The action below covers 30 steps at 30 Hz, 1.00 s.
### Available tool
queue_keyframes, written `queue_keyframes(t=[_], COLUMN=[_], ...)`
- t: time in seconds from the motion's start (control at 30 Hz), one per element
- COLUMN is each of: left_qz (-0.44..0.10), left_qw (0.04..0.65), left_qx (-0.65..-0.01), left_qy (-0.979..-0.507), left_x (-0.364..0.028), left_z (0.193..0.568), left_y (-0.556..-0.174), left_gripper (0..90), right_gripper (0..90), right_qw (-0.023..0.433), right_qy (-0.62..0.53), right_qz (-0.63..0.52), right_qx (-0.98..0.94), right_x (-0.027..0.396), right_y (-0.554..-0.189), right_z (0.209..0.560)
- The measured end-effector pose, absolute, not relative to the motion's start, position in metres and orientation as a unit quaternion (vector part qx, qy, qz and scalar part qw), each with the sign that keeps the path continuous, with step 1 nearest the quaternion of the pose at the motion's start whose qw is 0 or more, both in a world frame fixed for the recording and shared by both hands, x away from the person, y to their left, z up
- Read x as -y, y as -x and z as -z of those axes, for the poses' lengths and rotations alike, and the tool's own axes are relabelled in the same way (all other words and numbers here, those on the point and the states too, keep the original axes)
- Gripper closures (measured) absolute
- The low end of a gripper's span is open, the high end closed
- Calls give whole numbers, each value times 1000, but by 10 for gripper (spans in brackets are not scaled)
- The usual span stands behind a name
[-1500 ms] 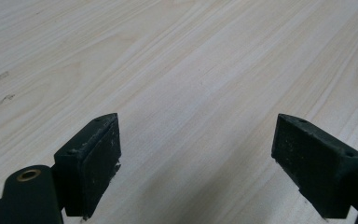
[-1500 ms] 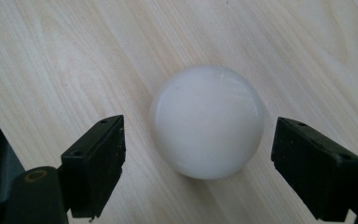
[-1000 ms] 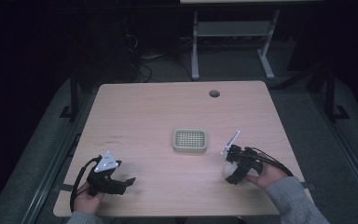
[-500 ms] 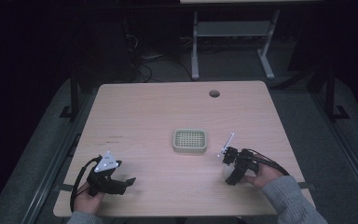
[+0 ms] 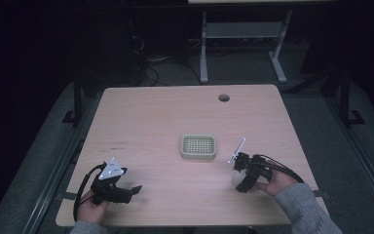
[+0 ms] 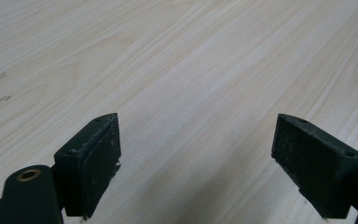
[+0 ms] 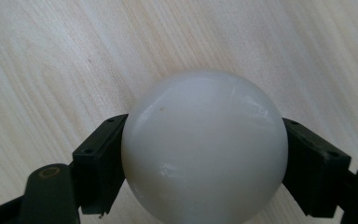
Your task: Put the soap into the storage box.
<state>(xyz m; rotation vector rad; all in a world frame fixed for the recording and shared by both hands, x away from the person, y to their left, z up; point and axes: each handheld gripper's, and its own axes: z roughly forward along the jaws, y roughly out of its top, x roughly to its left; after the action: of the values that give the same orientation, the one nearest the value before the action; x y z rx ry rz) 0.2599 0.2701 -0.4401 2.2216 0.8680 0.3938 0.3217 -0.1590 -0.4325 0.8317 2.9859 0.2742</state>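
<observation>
The right hand (image 5: 272, 183) lies low at the table's (image 5: 165, 117) four o'clock, its right gripper (image 7: 205, 163) clamped on a white ball (image 7: 205, 149). At seven o'clock the left gripper (image 6: 209, 154) rests with jaws wide apart over bare wood. A small grid tray (image 5: 198, 147) sits centre; dark floor surrounds.
</observation>
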Motion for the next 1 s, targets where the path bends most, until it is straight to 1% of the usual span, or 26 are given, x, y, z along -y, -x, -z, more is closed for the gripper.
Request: queue_keyframes(t=[0.43,0.8,0.83,1.0], left_qz=[-154,-154,-154,-154], left_qw=[355,357,357,356], left_qx=[-333,-334,-334,-333], left_qy=[-860,-859,-859,-860], left_x=[-271,-271,-271,-270], left_z=[440,440,440,439], left_y=[-260,-261,-261,-261], left_gripper=[153,153,153,153], right_gripper=[221,222,222,221], right_qw=[18,16,10,15], right_qy=[-263,-261,-263,-257], right_qz=[-95,-99,-100,-92], right_qx=[-960,-960,-959,-962], right_x=[154,150,149,143], right_y=[-330,-344,-344,-351], right_z=[413,406,405,401])
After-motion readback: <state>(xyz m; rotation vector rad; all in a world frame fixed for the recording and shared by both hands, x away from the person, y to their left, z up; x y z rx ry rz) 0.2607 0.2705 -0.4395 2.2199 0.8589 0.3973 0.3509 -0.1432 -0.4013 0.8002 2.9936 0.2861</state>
